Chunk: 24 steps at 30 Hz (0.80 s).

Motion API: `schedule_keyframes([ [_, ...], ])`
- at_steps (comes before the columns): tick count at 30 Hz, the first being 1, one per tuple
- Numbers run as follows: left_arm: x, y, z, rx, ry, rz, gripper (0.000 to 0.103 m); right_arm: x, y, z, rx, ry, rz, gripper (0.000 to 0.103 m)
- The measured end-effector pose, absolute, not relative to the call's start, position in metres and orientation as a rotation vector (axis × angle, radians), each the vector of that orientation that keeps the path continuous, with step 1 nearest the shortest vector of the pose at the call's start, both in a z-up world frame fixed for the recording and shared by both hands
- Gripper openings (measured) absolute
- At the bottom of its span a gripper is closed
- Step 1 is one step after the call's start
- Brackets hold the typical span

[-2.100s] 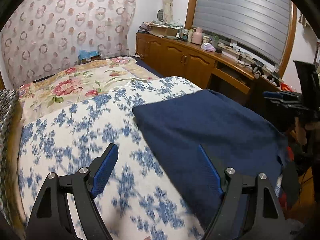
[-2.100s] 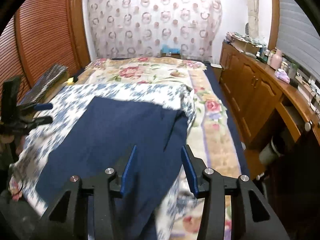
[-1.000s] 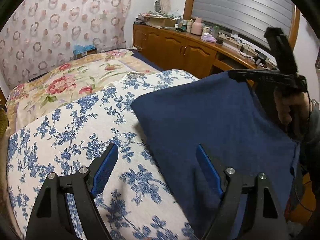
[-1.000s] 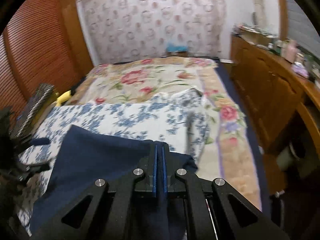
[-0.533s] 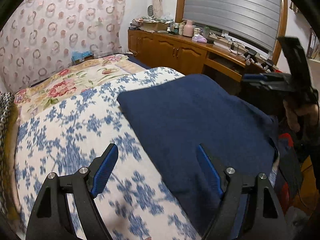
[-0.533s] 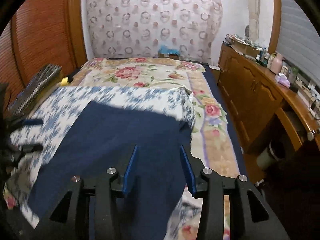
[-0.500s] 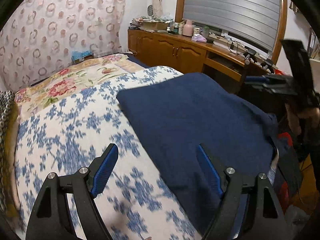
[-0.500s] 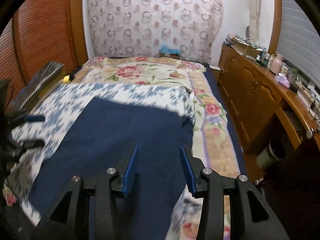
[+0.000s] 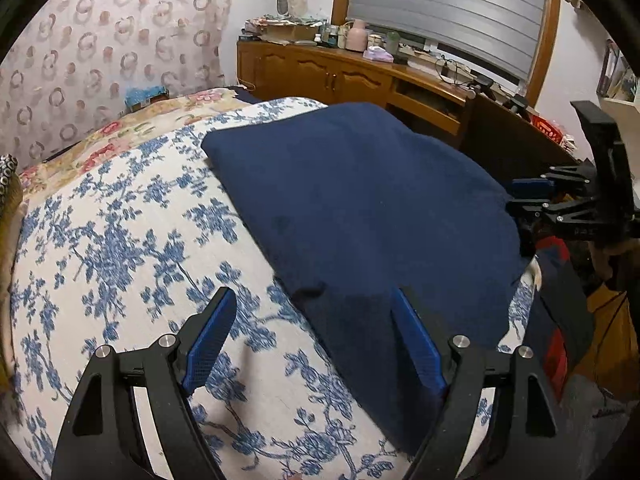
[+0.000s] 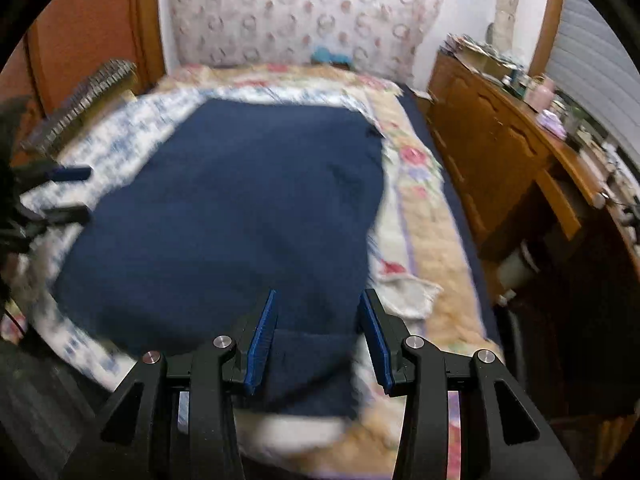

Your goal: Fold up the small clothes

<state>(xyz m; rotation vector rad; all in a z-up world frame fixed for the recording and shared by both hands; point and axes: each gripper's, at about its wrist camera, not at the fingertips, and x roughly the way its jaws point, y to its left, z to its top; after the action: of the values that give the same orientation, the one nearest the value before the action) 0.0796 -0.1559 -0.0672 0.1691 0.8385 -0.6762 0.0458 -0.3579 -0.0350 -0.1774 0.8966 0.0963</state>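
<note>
A dark navy garment (image 9: pixel 360 200) lies spread flat on the blue-flowered white bedspread (image 9: pixel 120 240); it also shows in the right wrist view (image 10: pixel 240 208). My left gripper (image 9: pixel 312 320) is open and empty, low over the garment's near left edge, with its right finger over the cloth. My right gripper (image 10: pixel 316 320) is open and empty over the garment's near right corner, which hangs toward the bed's edge. Each gripper shows in the other's view: the right one (image 9: pixel 532 196) and the left one (image 10: pixel 68 192). The right wrist view is blurred.
A wooden sideboard (image 9: pixel 340 76) with clutter runs along the right wall under a shuttered window. A floral quilt (image 10: pixel 420 200) covers the bed's far part and right side. A patterned curtain (image 10: pixel 304 12) hangs behind. A wooden sliding door (image 10: pixel 80 40) is on the left.
The right gripper was shut on the garment's edge and lifted it one second ago; it has let go and is open. The garment now lies flat. Both grippers have moved in lower over it.
</note>
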Motion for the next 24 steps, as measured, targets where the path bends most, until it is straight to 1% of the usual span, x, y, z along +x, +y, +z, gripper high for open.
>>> schedule_keyframes([
  [4,0.074,-0.155,-0.07,0.168,0.849,-0.686,0.081,0.039,-0.375,-0.037,-0.163,0.928,0.072,0.044],
  [13,0.056,-0.155,-0.076,0.14,0.894,-0.754,0.081,0.025,-0.36,-0.021,-0.14,0.791,0.166,0.044],
  [15,0.053,-0.157,-0.081,0.139,0.921,-0.777,0.073,0.026,-0.355,-0.022,-0.147,0.78,0.19,0.044],
  [16,0.052,-0.157,-0.083,0.136,0.927,-0.782,0.071,0.026,-0.355,-0.025,-0.149,0.779,0.203,0.046],
  [17,0.051,-0.158,-0.085,0.133,0.932,-0.788,0.066,0.024,-0.354,-0.029,-0.153,0.779,0.218,0.048],
  [18,0.049,-0.158,-0.085,0.132,0.937,-0.792,0.063,0.023,-0.353,-0.031,-0.161,0.778,0.232,0.052],
  [20,0.045,-0.16,-0.087,0.135,0.947,-0.803,0.058,0.02,-0.351,-0.036,-0.166,0.774,0.254,0.056],
  [22,0.042,-0.16,-0.087,0.14,0.944,-0.805,0.054,0.016,-0.347,-0.034,-0.165,0.771,0.272,0.064],
  [23,0.04,-0.161,-0.087,0.138,0.947,-0.815,0.046,0.017,-0.342,-0.037,-0.162,0.771,0.281,0.065],
  [24,0.04,-0.161,-0.086,0.131,0.952,-0.826,0.036,0.018,-0.341,-0.038,-0.161,0.772,0.293,0.066],
])
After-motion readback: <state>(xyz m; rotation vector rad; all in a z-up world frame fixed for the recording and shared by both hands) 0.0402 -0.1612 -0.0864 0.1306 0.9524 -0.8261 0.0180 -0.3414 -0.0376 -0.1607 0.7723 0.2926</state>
